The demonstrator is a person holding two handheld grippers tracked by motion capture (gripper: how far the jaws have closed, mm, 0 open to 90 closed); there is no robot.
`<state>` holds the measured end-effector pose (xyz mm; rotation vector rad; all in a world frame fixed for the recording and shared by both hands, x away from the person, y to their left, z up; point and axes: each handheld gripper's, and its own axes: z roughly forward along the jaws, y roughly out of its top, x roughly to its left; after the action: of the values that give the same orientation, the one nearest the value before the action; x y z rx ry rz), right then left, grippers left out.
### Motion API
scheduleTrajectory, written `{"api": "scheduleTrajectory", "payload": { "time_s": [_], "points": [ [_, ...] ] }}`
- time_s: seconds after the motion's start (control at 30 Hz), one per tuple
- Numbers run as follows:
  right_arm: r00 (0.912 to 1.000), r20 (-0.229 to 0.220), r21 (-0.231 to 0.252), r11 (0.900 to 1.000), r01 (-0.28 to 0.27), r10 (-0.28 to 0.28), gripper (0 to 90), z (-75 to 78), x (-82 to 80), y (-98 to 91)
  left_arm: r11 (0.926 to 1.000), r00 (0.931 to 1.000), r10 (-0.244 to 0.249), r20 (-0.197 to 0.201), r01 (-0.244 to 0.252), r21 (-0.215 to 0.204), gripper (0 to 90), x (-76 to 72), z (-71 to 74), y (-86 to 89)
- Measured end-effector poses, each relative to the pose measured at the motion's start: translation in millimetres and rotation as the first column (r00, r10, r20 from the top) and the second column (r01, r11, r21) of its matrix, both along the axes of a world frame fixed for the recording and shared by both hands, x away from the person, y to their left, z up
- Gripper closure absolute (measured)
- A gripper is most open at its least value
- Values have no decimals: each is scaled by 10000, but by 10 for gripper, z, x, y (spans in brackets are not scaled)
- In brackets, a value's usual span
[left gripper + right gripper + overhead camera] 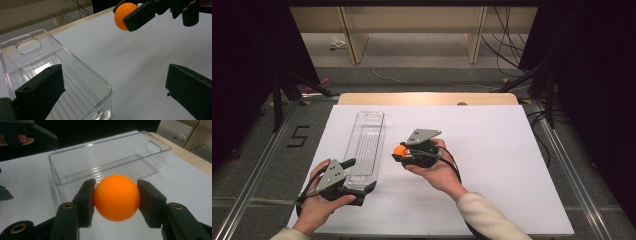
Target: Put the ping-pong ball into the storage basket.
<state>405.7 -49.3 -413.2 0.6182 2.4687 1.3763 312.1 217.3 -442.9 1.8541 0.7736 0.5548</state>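
Gripping orange ball [116,197] between closed fingers [86,202] of right gripper [401,153], above worktop [492,165]. Clear bin [367,145] lying at 9 o'clock from ball, long axis running 12 to 6. Left gripper [357,181] standing open astride bin's near end, steadying it.

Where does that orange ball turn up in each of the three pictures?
High view: the orange ball sits near the middle, in the right gripper, just right of the clear plastic tray.
Left gripper view: the ball is at the top, right of centre, above the white table.
Right gripper view: the ball is front and centre, pinched between the two jaws.
Shared landmark: the clear plastic tray.
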Motion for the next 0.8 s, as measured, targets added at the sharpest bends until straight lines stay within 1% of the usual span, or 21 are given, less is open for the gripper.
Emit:
{"api": "scheduleTrajectory", "payload": {
  "time_s": [0.57, 0.8],
  "points": [
    [10000, -2, 54, 10000, -51, 51, 513, 8, 43, 73, 10000, 10000, 0, 8, 0, 26, 14, 0, 1, 1],
    [10000, -1, 63, 10000, -49, 49, 513, 26, 62, 98, 10000, 10000, 39, 31, -39, -30, 14, 4, 3, 3]
  ]
}}
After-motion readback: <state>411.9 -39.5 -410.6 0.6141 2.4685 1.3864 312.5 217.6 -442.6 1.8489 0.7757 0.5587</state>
